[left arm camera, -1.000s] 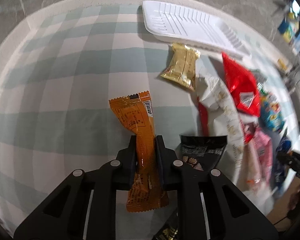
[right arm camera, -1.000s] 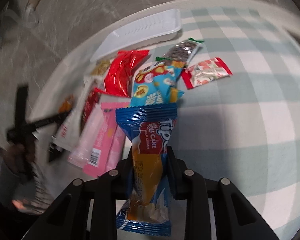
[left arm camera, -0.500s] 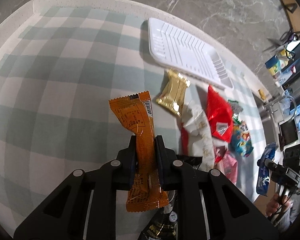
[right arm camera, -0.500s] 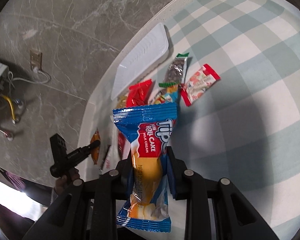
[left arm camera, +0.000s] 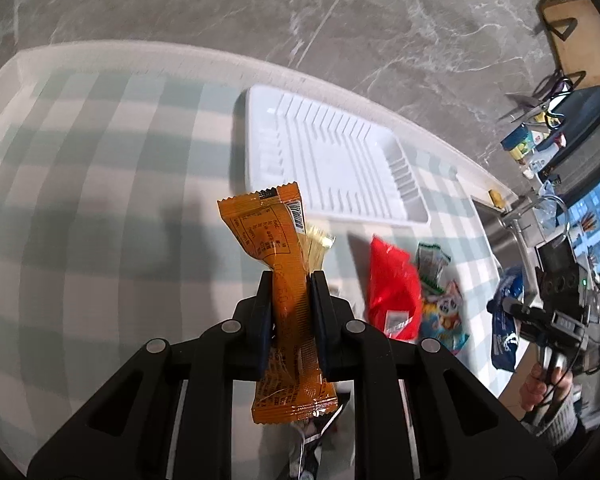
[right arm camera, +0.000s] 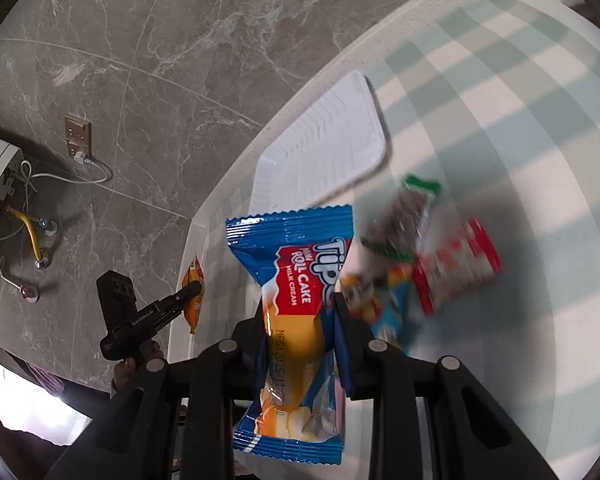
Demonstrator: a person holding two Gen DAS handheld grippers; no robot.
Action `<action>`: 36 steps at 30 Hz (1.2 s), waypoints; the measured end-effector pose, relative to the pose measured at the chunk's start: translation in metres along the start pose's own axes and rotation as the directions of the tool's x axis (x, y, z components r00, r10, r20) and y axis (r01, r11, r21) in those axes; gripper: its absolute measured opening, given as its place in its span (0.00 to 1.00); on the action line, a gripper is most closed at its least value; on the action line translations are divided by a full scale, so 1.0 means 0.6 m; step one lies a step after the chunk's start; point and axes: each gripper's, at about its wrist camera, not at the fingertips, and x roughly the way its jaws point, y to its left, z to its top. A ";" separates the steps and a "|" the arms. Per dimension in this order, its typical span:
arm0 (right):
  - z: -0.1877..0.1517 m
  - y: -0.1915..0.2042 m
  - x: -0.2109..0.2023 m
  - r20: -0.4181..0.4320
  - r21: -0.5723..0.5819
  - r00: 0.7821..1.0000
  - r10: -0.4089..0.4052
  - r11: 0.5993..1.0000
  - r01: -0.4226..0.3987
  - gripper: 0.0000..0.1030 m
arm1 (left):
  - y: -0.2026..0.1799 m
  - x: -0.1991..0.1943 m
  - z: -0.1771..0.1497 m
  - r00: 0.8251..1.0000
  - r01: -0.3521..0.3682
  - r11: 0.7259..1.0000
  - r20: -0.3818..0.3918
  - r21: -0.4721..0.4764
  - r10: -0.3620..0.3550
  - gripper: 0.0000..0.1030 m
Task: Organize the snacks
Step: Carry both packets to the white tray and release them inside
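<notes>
My left gripper (left arm camera: 290, 280) is shut on an orange snack packet (left arm camera: 276, 264) and holds it high above the checked tablecloth. My right gripper (right arm camera: 298, 308) is shut on a blue roll cake packet (right arm camera: 296, 280), also lifted. An empty white ribbed tray (left arm camera: 324, 160) lies at the table's far edge; it also shows in the right wrist view (right arm camera: 324, 152). Loose snacks lie below: a red packet (left arm camera: 392, 292), a gold packet (left arm camera: 318, 244), a dark green-ended packet (right arm camera: 408, 216), a red-and-white packet (right arm camera: 456, 264).
The table edge meets a grey marble floor (left arm camera: 340, 20). A desk with a screen and clutter (left arm camera: 572, 208) stands at the right. The other hand and gripper (left arm camera: 552, 316) show at the right edge. A wall socket with cables (right arm camera: 78, 140) is at the left.
Both grippers have risen well above the table with their packets held. The views now look down on the tray and the snack pile from higher up.
</notes>
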 end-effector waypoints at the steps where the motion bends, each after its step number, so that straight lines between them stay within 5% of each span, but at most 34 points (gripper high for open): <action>1: 0.010 0.002 0.004 -0.001 -0.001 1.000 0.003 1.000 -0.003 0.29 | -0.005 0.001 0.015 1.000 0.002 1.000 0.003 0.013 -0.002 0.15; 22: 0.242 0.021 0.159 -0.030 -0.018 0.998 -0.055 0.998 0.055 0.29 | -0.019 0.149 0.227 0.999 0.002 0.994 -0.053 0.111 0.004 0.15; 36: 0.309 -0.003 0.260 -0.080 -0.052 0.981 -0.178 0.983 0.174 0.29 | -0.013 0.270 0.278 0.995 -0.027 0.989 -0.096 0.143 0.041 0.15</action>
